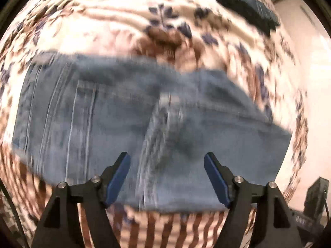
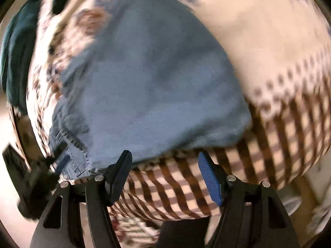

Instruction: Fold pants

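Observation:
Blue jeans lie folded flat on a floral bedspread, with stitched seams and a pocket showing on the left part. My left gripper hangs open right over the jeans' near part, nothing between its blue pads. In the right wrist view the jeans fill the middle, a frayed hem at lower left. My right gripper is open at the jeans' near edge, over the brown checked border, and holds nothing. The left gripper's blue pad shows blurred beside that hem.
A dark folded garment lies at the far right of the bedspread. A dark teal cloth sits at the left edge in the right wrist view. The bed's edge and pale floor are to the right.

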The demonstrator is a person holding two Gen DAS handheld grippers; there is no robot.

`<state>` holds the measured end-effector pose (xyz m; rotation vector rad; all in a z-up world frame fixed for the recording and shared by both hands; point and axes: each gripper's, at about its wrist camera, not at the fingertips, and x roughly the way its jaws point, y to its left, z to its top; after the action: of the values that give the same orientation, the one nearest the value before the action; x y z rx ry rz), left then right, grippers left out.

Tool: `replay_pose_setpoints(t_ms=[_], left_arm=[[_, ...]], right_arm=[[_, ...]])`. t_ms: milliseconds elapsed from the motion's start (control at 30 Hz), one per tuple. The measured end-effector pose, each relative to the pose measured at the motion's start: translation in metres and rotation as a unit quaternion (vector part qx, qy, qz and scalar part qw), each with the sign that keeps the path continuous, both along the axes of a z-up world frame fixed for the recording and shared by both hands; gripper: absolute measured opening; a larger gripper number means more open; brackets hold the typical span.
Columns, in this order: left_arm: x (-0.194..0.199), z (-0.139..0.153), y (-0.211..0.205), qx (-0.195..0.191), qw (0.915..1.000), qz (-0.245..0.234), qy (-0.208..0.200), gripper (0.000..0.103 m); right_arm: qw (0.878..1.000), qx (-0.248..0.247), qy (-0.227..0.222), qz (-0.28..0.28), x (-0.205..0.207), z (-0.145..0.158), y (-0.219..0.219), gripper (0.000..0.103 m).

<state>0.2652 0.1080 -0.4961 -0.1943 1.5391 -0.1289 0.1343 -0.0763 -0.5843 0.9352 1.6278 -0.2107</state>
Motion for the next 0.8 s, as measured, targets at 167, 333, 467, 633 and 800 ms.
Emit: replay_pose_setpoints(t_ms=[167,333,467,633,800], left_arm=[[0.031,-0.053,-0.008,-0.028,0.9975,-0.024,0.06,0.069],[0.03,-0.045,0.0,-0.001,0.9978,-0.066,0.01,0.046],[0.032,-0.039,-0.001,0.005,0.9983,-0.056,-0.012,0.047],[0.028,0.001,-0.011,-0.009,0.9936,-0.07,-0.089,0.023],[0.047,-0.012,0.005,-0.065,0.9955,-0.051,-0.046,0.024]], right_arm=[[0.996,-0.03,-0.061,0.063,0.074,0.026,0.01,0.069],[0.992,-0.058,-0.074,0.079,0.122,0.022,0.011,0.069],[0.991,-0.073,-0.045,0.106,0.123,-0.005,0.012,0.069],[0.992,-0.069,-0.022,0.103,0.119,-0.026,0.017,0.069],[0.992,-0.072,-0.019,0.101,0.117,-0.027,0.021,0.069]])
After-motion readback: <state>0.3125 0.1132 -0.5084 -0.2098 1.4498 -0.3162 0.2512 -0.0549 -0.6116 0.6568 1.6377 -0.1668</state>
